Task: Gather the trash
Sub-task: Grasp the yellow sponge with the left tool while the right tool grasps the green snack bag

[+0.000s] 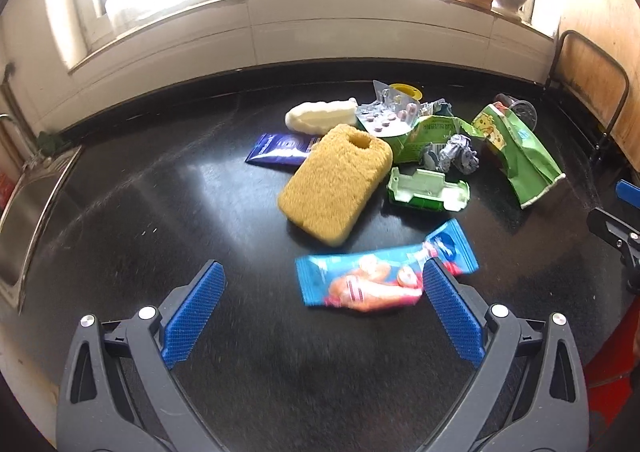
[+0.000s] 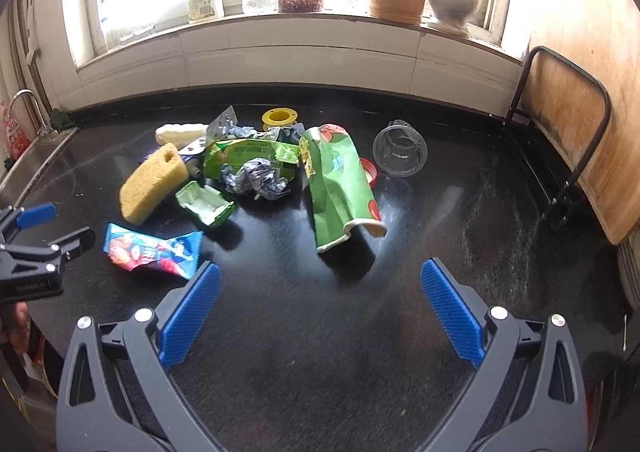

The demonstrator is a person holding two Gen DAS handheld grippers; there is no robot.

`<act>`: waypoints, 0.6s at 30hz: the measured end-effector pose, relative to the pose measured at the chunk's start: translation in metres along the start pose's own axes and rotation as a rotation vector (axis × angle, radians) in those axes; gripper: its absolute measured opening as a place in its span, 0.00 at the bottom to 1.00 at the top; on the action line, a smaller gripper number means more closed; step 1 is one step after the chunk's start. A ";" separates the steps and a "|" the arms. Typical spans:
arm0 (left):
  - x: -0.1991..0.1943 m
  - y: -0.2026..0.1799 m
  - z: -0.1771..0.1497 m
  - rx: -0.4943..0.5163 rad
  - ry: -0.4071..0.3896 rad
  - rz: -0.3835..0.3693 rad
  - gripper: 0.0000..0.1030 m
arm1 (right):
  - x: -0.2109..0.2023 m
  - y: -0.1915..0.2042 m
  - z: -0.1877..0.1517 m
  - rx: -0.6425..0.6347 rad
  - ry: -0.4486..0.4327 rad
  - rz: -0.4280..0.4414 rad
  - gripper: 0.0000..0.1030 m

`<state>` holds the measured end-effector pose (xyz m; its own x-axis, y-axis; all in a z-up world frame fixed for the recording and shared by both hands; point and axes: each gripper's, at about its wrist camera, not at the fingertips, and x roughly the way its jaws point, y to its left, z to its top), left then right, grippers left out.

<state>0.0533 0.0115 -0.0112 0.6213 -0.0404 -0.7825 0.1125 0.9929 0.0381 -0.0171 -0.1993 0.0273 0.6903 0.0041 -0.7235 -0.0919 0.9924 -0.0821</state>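
We hold the left gripper (image 1: pixel 322 276) and right gripper (image 2: pixel 320 276) with jaws spread, empty. No print reads legibly. The blue snack wrapper (image 1: pixel 384 272), crumpled, lies at 1 o'clock on the black countertop (image 1: pixel 160 212).

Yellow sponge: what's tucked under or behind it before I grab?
Behind the yellow sponge, a dark blue foil wrapper pokes out at its left with its right end hidden. A white lumpy piece lies farther back. What lies beneath the sponge cannot be seen.
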 end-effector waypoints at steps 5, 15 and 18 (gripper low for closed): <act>0.046 0.003 0.025 0.032 0.042 -0.085 0.94 | 0.047 -0.013 0.019 -0.004 0.058 0.020 0.95; 0.111 0.008 0.044 0.075 0.089 -0.107 0.94 | 0.127 -0.031 0.032 -0.018 0.163 0.005 0.94; 0.118 0.008 0.046 0.082 0.087 -0.089 0.93 | 0.132 -0.036 0.033 0.005 0.176 0.039 0.79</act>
<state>0.1634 0.0099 -0.0749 0.5365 -0.1149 -0.8360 0.2293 0.9733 0.0134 0.1007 -0.2305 -0.0430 0.5500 0.0217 -0.8349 -0.1126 0.9925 -0.0485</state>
